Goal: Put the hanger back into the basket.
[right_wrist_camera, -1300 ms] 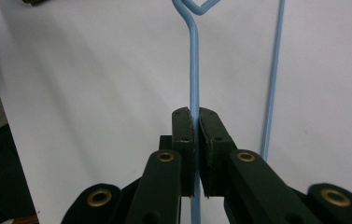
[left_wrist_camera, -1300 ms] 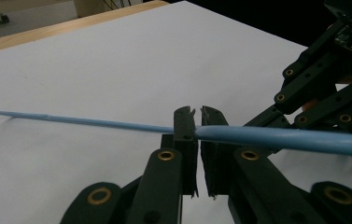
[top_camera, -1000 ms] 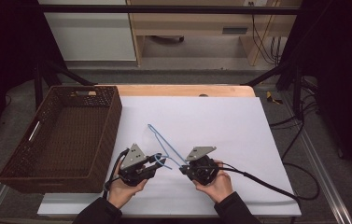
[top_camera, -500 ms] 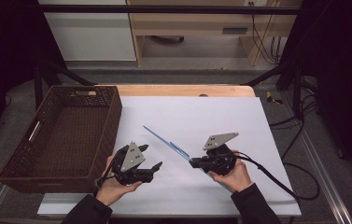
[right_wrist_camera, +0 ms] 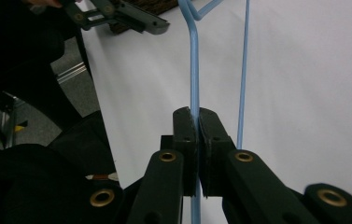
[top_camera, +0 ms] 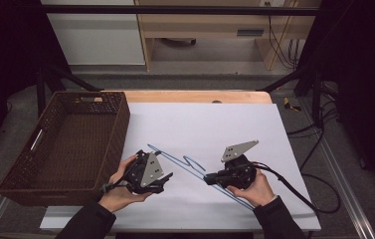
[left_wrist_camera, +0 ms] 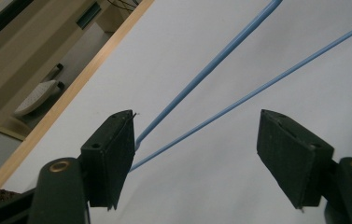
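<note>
A blue wire hanger (top_camera: pixel 174 159) lies slantwise across the near part of the white table (top_camera: pixel 215 119). My right gripper (top_camera: pixel 208 177) is shut on one of its wires, and the right gripper view shows that wire (right_wrist_camera: pixel 194 70) pinched between the jaws (right_wrist_camera: pixel 197 112). My left gripper (top_camera: pixel 165 181) sits at the hanger's left end, jaws wide apart. In the left gripper view two blue wires (left_wrist_camera: pixel 211 63) run up and away between the open jaws (left_wrist_camera: pixel 196 116), the nearer one ending close beside the left jaw.
A dark brown wicker basket (top_camera: pixel 121 124) stands at the table's left, right beside my left hand. The table's wooden far edge (top_camera: pixel 190 96) runs behind the white sheet. A black cable (top_camera: pixel 299 191) trails from the right gripper to the right.
The two grippers have moved apart, the left toward the basket and the right to the right. The hanger has swung into a long slant, drawn out along the table with the right gripper.
</note>
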Available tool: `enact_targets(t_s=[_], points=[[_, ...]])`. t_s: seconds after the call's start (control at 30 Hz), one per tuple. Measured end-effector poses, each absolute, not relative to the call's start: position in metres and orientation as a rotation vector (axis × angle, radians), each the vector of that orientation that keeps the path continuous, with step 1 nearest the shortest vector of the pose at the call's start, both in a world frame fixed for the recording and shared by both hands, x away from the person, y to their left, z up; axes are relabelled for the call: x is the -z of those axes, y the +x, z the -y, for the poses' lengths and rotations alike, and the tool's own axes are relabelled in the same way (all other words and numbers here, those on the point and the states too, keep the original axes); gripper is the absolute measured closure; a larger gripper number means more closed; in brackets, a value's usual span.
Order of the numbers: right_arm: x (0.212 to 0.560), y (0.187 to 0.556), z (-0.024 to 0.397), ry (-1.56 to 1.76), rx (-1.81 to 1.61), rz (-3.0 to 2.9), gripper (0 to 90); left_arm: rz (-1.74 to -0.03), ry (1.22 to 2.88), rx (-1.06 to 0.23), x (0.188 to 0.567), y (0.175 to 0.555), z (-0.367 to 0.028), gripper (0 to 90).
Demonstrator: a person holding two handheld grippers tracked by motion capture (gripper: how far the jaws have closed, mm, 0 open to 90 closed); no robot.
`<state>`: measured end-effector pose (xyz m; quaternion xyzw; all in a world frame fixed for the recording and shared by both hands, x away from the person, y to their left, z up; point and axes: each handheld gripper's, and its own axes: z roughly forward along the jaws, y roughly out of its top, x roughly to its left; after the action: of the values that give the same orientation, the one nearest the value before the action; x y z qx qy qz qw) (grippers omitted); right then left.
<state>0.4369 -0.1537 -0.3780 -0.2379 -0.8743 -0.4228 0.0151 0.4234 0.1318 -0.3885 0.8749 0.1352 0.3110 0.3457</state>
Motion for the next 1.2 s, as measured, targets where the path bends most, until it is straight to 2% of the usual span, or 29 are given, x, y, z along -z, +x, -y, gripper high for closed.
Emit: enact_targets(t_s=[0.4, 0.43, 0.57, 0.6, 0.8, 1.07, 1.2], points=[[0.379, 0.432, 0.156, -0.701, 1.332, 2.68, 87.9, -0.189, 2.321, -0.939, 0.401, 0.431, -0.121, 50.3], [0.38, 0.432, 0.155, -0.701, 1.328, 2.677, 87.9, -0.174, 2.324, -0.956, 0.401, 0.431, -0.12, 54.3], [0.38, 0.431, 0.155, -0.698, 1.325, 2.675, 87.9, -0.138, 2.314, -1.01, 0.403, 0.428, -0.117, 61.5], [0.38, 0.431, 0.155, -0.701, 1.324, 2.672, 87.9, -0.125, 2.312, -1.023, 0.403, 0.427, -0.117, 66.7], [0.382, 0.431, 0.154, -0.702, 1.318, 2.664, 87.9, -0.051, 2.332, -1.095, 0.404, 0.424, -0.111, 76.6], [0.383, 0.433, 0.156, -0.712, 1.311, 2.654, 87.7, 0.027, 2.373, -1.16, 0.408, 0.42, -0.107, 83.5], [0.383, 0.434, 0.158, -0.721, 1.317, 2.661, 87.4, 0.028, 2.387, -1.143, 0.409, 0.418, -0.106, 85.1]])
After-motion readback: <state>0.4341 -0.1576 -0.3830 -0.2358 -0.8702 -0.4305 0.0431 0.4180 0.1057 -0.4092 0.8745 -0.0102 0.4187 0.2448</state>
